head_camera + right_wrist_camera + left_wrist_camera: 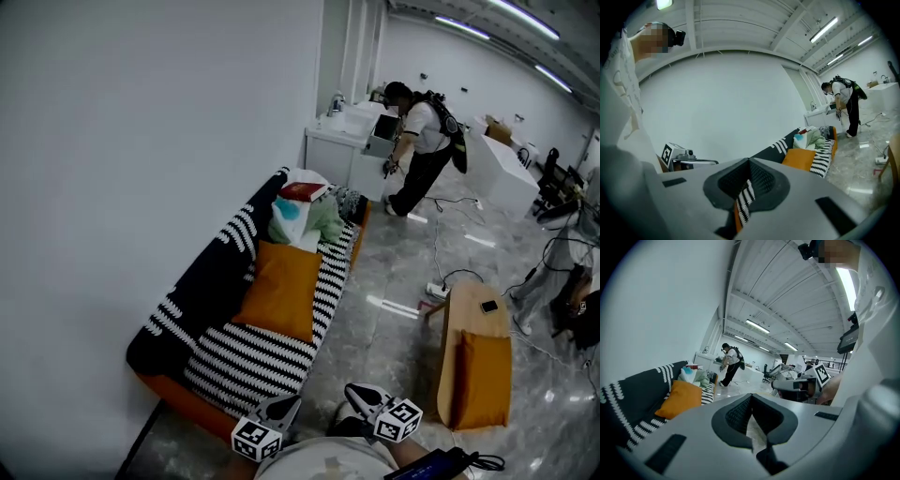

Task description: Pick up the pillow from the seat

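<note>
Where the sofa (225, 361) runs along the white wall at the left, the pillow (279, 291) lies about in the middle of the seat (246, 367). It is plain orange, rectangular and soft, with rounded corners and a few shallow folds. Its far edge leans against the black backrest (202, 286), so its face is tilted up toward the room. Its long axis runs along the length of the sofa, from the near end toward the far end. The seat under it has a black-and-white striped cover. Behind the pillow, at the far end, there is a heap of clothes (314, 223) with a red book (303, 191) on top.

At the bottom edge, the left gripper (284, 406) has its jaws closed together and holds nothing. Just beside it, the right gripper (362, 395) is closed and empty in the same way. Each one carries a cube with black-and-white square markers. Both are well apart from the pillow.

Further right stands a low wooden table (461, 309) with a second orange cushion (484, 380) on it. A person (424, 141) bends at a white counter in the background.
</note>
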Action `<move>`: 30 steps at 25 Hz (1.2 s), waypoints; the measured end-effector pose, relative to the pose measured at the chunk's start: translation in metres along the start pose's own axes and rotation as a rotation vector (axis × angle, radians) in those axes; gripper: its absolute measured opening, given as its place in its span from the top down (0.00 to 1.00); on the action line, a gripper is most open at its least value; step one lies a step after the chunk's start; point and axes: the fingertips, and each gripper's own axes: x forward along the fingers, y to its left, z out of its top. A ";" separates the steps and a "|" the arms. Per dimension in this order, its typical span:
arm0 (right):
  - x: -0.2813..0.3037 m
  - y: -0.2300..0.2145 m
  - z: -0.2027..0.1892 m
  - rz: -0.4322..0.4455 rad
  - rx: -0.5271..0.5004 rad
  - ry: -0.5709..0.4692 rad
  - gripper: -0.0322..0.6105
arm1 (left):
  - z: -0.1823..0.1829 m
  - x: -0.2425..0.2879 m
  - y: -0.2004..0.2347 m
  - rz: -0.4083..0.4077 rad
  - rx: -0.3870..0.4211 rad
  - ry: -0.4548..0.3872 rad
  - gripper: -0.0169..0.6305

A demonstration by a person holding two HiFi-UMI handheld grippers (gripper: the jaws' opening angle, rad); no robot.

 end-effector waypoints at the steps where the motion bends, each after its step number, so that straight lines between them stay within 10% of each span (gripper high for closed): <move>1: 0.003 0.000 0.001 0.002 0.002 0.003 0.93 | -0.001 -0.002 0.002 0.008 -0.007 0.001 0.96; 30: 0.025 -0.130 0.036 0.053 0.061 0.048 0.93 | 0.009 0.114 0.025 0.105 -0.059 0.115 0.96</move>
